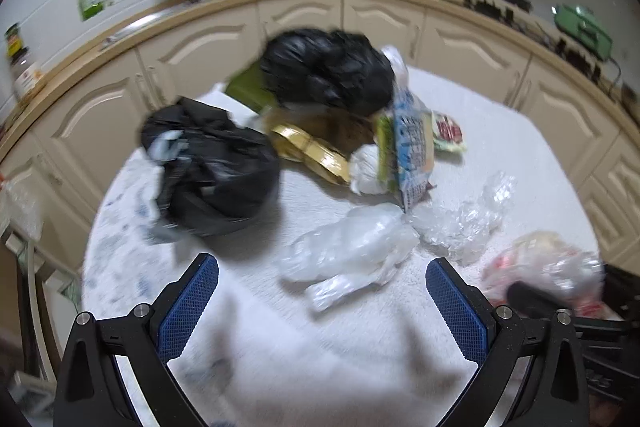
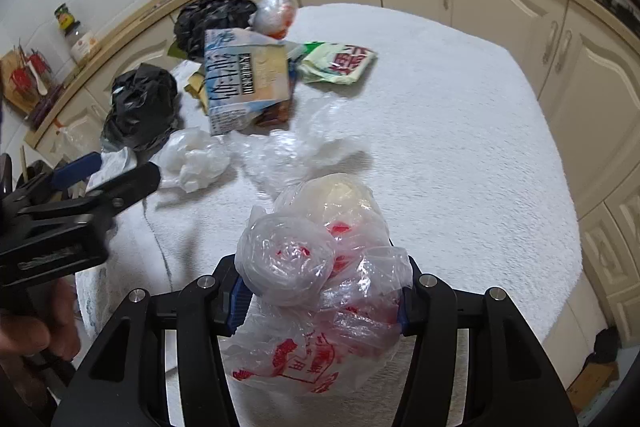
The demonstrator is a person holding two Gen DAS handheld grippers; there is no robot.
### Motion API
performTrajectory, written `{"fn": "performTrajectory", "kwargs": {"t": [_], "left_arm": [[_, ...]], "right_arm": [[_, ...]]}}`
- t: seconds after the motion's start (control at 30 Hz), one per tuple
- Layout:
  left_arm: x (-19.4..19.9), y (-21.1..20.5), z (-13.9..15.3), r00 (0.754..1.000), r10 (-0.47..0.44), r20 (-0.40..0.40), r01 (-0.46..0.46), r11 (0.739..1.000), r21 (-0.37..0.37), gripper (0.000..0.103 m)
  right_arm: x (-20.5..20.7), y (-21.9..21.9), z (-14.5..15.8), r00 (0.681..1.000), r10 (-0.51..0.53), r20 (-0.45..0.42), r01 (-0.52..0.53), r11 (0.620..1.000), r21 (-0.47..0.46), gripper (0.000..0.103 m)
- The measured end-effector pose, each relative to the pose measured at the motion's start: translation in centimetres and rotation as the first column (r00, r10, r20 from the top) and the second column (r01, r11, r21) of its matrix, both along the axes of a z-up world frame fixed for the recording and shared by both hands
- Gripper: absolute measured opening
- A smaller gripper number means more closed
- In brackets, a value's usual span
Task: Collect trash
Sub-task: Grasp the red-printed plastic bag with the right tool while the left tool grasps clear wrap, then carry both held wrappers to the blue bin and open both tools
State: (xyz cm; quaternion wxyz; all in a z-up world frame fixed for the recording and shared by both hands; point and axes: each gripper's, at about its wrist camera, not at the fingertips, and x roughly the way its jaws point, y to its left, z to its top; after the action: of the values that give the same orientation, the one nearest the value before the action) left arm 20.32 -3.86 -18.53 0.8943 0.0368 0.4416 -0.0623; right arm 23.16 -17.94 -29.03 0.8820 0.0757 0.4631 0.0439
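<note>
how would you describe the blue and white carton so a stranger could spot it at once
Start at the white towel over the table, then go to the trash heap at its far left side. The carton stands tilted in the heap, right of two black bags. It is the only boxy thing there, pale blue with large dark print.

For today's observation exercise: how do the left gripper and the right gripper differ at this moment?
The left gripper is open with nothing between its fingers; the right gripper is shut on the red-printed plastic bag. The left gripper hangs above a crumpled clear bag; the right gripper's bag sits on the white cloth. Both have blue-padded fingers.
</note>
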Motion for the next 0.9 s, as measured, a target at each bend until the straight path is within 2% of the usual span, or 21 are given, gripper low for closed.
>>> {"fn": "performTrajectory", "kwargs": {"t": [0.17,0.23,0.27,0.3,0.47,0.7,0.9], "left_arm": [[3.1,-0.7,-2.1,0.999,-0.035,-0.038,0.036,0.999,0.01,0.101],[4.1,-0.6,-2.8,0.998,-0.049,-0.05,0.048,0.999,-0.011,0.093],[4.5,-0.6,-3.1,0.996,-0.055,-0.064,0.054,0.998,-0.019,0.079],[5.1,-0.6,-3.6,0.994,-0.066,-0.089,0.063,0.997,-0.034,0.072],[5.7,-0.2,-4.4,0.99,-0.099,-0.096,0.091,0.992,-0.084,0.058],[4.8,1.1,-4.8,0.994,-0.083,-0.076,0.074,0.99,-0.122,0.055],[1.1,1.0,-1.6,0.998,-0.069,-0.012,0.067,0.99,-0.123,0.055]], "right_arm": [[-0.4,-1.0,0.1,1.0,-0.023,0.004,0.023,1.0,0.005,0.055],[-0.3,-1.2,0.2,1.0,-0.03,0.005,0.03,1.0,0.008,0.055],[-0.3,-1.4,0.1,0.999,-0.033,0.005,0.033,0.999,0.009,0.055],[-0.4,-1.5,0.1,0.999,-0.034,0.007,0.034,0.999,0.009,0.055],[-0.6,-1.8,0.3,0.999,-0.038,0.015,0.037,0.999,0.021,0.055],[-1.1,-2.0,0.6,0.999,-0.035,0.025,0.034,0.998,0.044,0.055],[-1.9,-2.8,1.8,0.996,-0.048,0.07,0.042,0.996,0.079,0.055]]}}
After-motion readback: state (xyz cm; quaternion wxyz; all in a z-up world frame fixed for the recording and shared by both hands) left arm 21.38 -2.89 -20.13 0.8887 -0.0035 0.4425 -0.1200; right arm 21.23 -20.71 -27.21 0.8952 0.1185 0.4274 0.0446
